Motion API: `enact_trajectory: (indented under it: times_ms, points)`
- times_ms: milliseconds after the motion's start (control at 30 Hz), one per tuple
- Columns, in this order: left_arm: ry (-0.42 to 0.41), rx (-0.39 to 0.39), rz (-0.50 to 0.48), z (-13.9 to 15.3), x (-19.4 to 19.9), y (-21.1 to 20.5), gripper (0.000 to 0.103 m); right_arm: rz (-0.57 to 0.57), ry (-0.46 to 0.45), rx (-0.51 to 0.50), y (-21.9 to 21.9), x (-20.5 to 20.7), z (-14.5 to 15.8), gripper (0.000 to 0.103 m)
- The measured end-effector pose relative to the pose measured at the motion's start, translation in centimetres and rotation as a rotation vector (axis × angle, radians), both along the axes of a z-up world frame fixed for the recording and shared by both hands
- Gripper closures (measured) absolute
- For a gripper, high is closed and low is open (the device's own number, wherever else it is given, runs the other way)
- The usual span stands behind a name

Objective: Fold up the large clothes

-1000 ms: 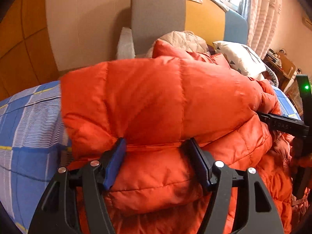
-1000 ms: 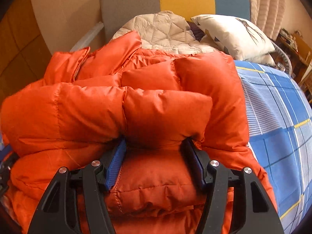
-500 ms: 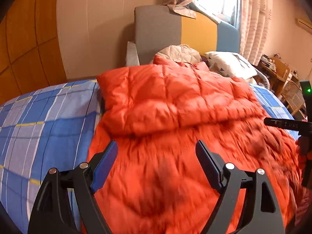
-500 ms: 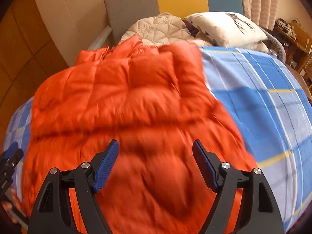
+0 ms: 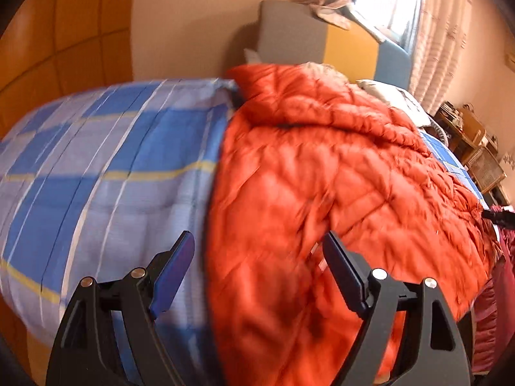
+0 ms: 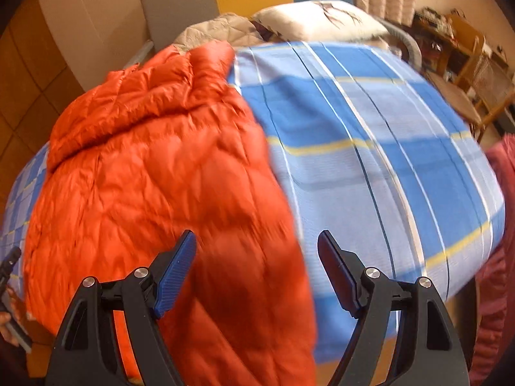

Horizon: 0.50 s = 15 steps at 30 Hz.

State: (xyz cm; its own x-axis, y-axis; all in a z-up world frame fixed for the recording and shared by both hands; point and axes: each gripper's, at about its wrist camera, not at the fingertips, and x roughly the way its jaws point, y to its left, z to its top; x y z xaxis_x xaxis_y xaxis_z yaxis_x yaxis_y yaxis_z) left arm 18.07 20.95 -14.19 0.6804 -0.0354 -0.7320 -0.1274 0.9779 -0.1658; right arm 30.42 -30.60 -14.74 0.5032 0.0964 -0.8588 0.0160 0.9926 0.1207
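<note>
Your left gripper [image 5: 257, 267] stands wide with nothing clamped, its jaws having just opened off the fabric; it hangs above the left edge of the orange down jacket [image 5: 322, 193]. Your right gripper [image 6: 256, 263] is likewise spread wide and empty, recently opened, above the jacket's right edge. The jacket lies on the blue plaid bedspread [image 6: 370, 160], its far part doubled over. Beyond lie a white pillow [image 6: 318, 19] and the headboard [image 5: 289, 35].
</note>
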Motion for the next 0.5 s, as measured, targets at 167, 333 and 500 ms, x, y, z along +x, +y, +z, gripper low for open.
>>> enact_trajectory:
  times_ms: [167,333,500]
  points:
    - [0.042,-0.077,0.007,-1.6,-2.9,1.2,0.039,0.014,0.036,0.085,-1.0,-3.0,-1.7,0.03]
    - [0.074,-0.126,0.002,-2.9,-4.3,0.8,0.041,0.035,0.037,0.14,-0.8,-4.8,-2.4,0.053]
    - [0.063,-0.101,-0.056,-2.9,-5.0,-0.9,0.064,0.051,0.015,0.166,-0.7,-5.2,-1.8,0.078]
